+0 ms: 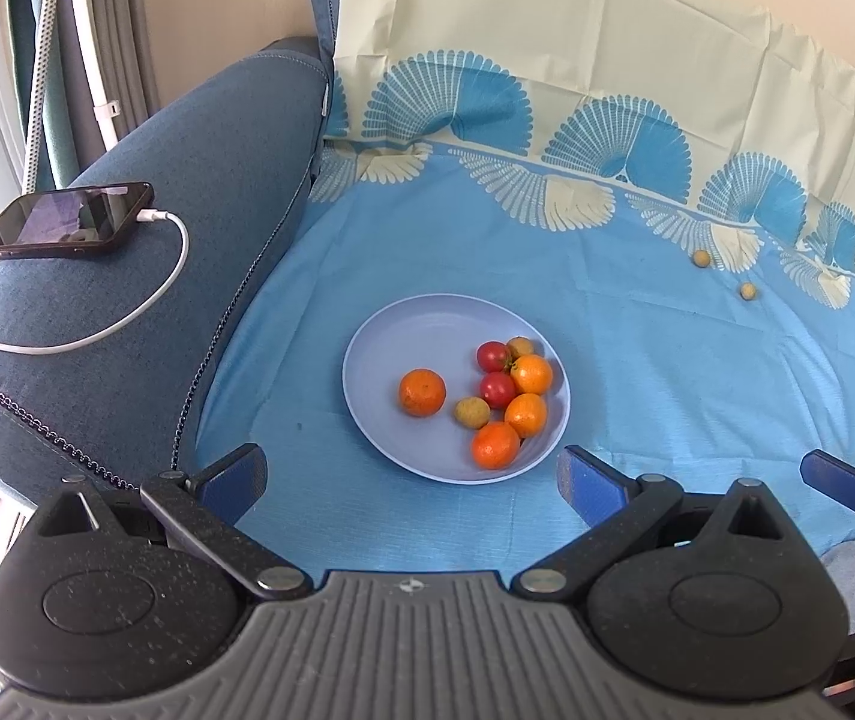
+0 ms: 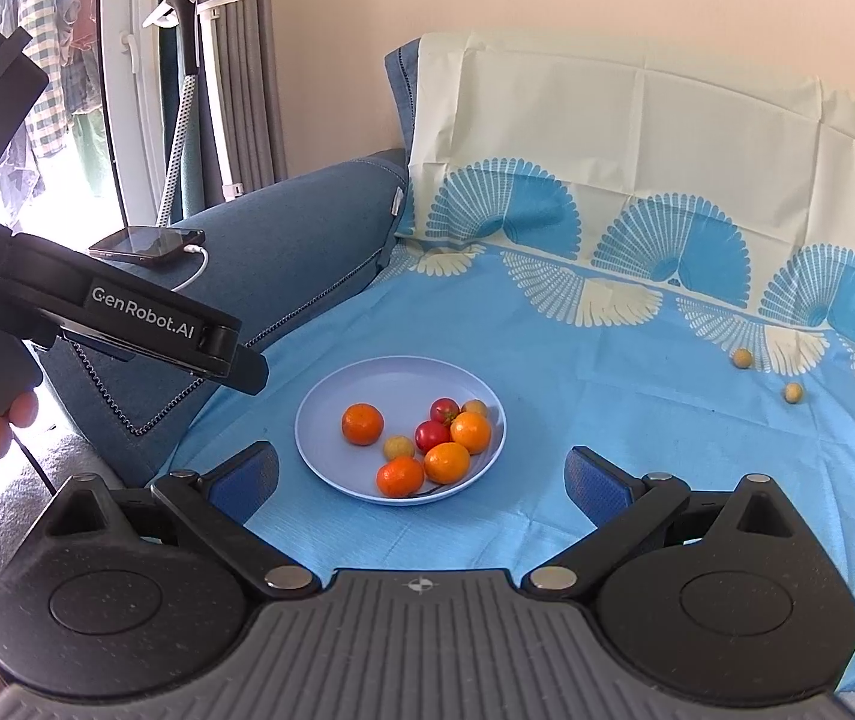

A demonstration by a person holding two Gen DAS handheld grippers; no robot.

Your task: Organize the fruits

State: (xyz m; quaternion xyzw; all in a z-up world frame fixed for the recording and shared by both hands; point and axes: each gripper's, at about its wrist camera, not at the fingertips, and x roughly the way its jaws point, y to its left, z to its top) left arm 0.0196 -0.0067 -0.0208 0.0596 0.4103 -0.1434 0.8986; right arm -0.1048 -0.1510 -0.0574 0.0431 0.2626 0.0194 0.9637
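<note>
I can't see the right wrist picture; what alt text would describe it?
A pale plate of oranges, tomatoes and small yellow fruits sits on a blue cloth, beyond the open right gripper. Two yellow fruits lie apart, far right.

Charging phone (image 1: 67,219) on sofa armrest (image 1: 145,312)

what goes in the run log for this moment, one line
left gripper open, empty | right gripper open, empty | plate holds eight fruits | two small yellow fruits loose on cloth
</note>
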